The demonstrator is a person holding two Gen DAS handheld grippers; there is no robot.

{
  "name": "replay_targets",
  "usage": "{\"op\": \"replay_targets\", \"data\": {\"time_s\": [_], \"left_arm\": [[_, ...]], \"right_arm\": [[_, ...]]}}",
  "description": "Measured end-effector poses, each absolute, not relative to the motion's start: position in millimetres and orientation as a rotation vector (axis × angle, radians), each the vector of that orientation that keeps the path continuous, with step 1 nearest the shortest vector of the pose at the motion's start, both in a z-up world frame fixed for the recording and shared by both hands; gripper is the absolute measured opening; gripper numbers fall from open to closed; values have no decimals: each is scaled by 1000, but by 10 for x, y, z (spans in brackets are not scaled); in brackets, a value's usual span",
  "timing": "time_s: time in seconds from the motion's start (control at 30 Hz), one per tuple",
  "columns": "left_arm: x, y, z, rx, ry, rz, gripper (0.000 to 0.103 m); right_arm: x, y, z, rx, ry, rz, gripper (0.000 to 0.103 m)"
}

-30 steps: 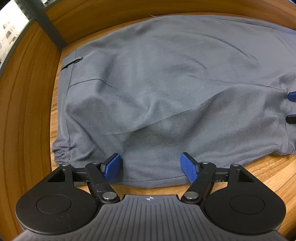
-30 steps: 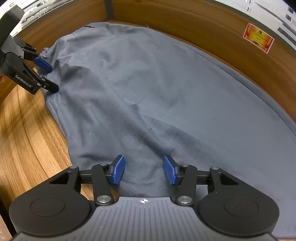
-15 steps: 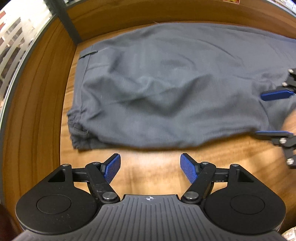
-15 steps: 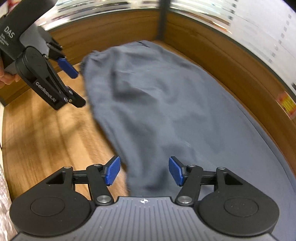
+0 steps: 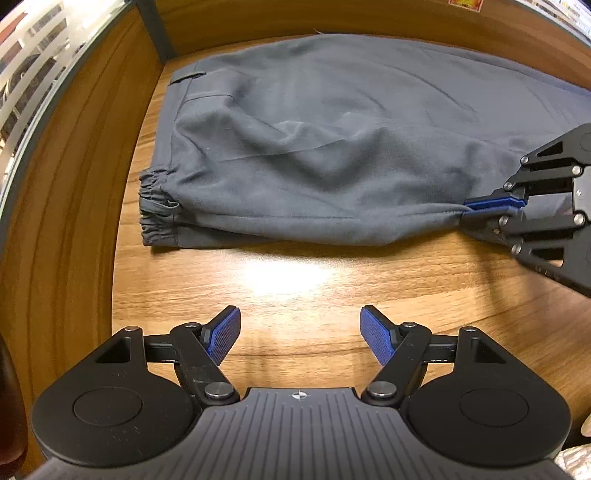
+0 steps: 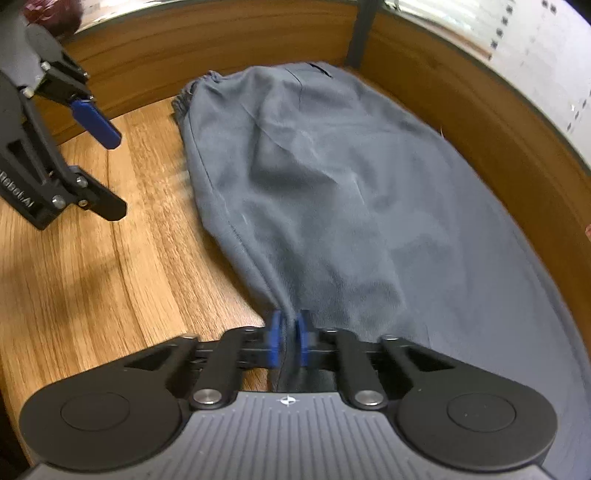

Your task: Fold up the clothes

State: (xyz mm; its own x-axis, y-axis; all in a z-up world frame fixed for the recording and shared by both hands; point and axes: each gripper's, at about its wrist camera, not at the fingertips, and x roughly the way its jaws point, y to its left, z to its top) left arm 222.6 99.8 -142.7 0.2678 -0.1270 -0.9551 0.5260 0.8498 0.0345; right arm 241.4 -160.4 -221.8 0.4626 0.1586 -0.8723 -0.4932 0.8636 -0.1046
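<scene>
Grey trousers (image 5: 332, 147) lie flat on the wooden table (image 5: 295, 280), elastic waistband (image 5: 155, 210) at the left, legs running off to the right. My left gripper (image 5: 300, 334) hangs open over bare wood, short of the trousers' near edge, nothing between its blue pads. My right gripper (image 6: 288, 341) is shut on the trousers' (image 6: 332, 206) near edge, the cloth pinched between its blue pads. The left wrist view shows that same right gripper (image 5: 491, 208) biting the hem at the right. The left gripper (image 6: 99, 162) shows at the left of the right wrist view.
A raised wooden wall (image 5: 332, 18) borders the table behind the trousers and along the left side (image 5: 55, 184), with a dark post (image 5: 155, 29) in the corner. Bare wood (image 6: 110, 277) lies between the trousers and me.
My left gripper has drawn back off the trousers onto bare wood, still open. My right gripper has shifted to the trousers' near edge and shut on the cloth.
</scene>
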Motion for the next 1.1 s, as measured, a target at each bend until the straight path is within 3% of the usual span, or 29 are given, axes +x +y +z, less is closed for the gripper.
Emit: {"op": "replay_targets", "data": {"time_s": [0.93,1.03,1.1], "left_arm": [[1814,1264,-1441,294,1261,-304,74],[1746,1306,-1441,276,1267,-268,74],[1708,1345,-1437,247,1272,-238,74]], "right_arm": [[1596,-1606,-1987,-313,1177,619,3],[1577,-1633,-1895,-316,1165,605,11],[1598,-1603,-1835,-319,1152,600,30]]}}
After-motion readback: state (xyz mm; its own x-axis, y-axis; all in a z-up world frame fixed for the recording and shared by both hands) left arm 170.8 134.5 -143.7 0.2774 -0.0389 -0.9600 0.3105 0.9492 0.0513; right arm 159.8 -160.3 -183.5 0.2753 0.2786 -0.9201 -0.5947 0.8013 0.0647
